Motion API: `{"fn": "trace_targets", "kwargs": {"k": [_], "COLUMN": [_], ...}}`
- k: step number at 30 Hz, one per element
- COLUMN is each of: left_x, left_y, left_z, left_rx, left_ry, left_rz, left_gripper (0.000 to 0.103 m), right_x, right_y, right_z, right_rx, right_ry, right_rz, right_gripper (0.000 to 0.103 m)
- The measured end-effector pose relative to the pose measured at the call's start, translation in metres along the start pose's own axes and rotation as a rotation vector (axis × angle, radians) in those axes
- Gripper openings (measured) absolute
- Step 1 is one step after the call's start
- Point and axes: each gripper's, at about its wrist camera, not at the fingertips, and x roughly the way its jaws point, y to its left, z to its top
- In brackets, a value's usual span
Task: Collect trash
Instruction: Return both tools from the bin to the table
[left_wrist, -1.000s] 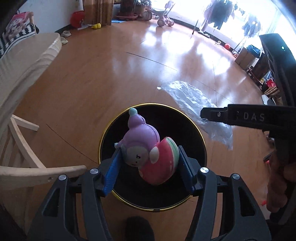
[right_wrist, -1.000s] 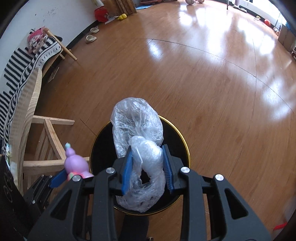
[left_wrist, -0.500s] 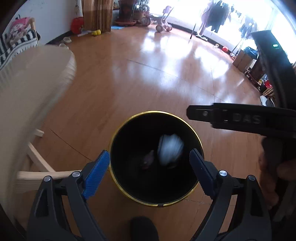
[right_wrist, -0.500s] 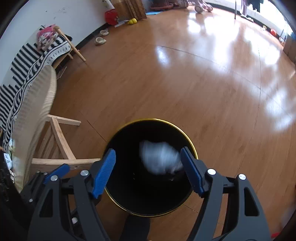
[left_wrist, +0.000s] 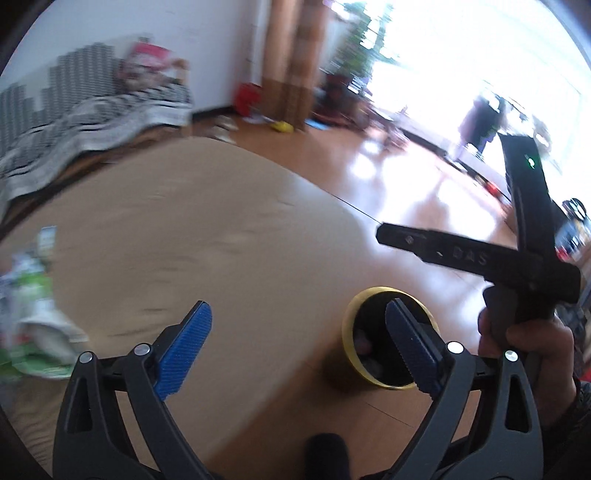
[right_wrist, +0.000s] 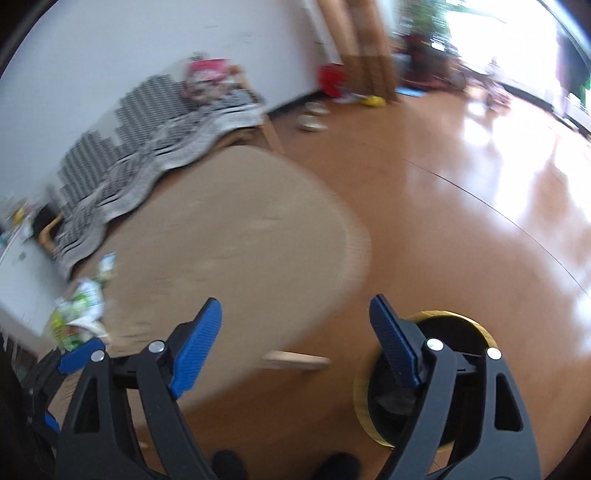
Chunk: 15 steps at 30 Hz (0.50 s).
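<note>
Both tongs, left gripper (left_wrist: 298, 345) and right gripper (right_wrist: 295, 341), have just spread empty; next comes the wrappers (right_wrist: 79, 314) at the table's (right_wrist: 229, 236) left edge, for the bin (right_wrist: 476, 326).

1. We are seeing the letters "DAS" in pale print on the black bar of the right gripper (left_wrist: 476, 254), in the left wrist view. They are a bit blurry, and there may be more letters before them that we are not able to read.
2. We are seeing colourful wrappers (right_wrist: 79, 314) on the table (right_wrist: 229, 236), but their print is too smeared for us to read.
3. We are not finding any other words, numbers or signs to read.
</note>
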Motion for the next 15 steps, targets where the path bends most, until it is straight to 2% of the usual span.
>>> {"fn": "trace_targets", "kwargs": {"k": [2,6,9,15], "left_x": [-0.024,-0.072,-0.096,-0.135], "left_y": [0.035,0.113,0.167,0.273], "left_z": [-0.002,-0.009,-0.031,-0.067], "left_rx": [-0.044,-0.145,-0.216,-0.409], "left_ry": [-0.042,-0.093,-0.088,-0.071], "left_rz": [0.047,0.210,0.315,0.467], "left_gripper": [0.093,0.093,0.093,0.093], "right_x": [0.008,0.030,0.046,0.077], "right_y": [0.039,0.122,0.174,0.255], "right_z": [0.001,-0.002,-0.006,-0.012], "right_rx": [-0.053,-0.167,-0.230,-0.308], "right_ry": [0.011,0.051,0.085,0.129], "right_rz": [0.055,0.149,0.191,0.252], "right_gripper": [0.082,0.083,0.083,0.083]}}
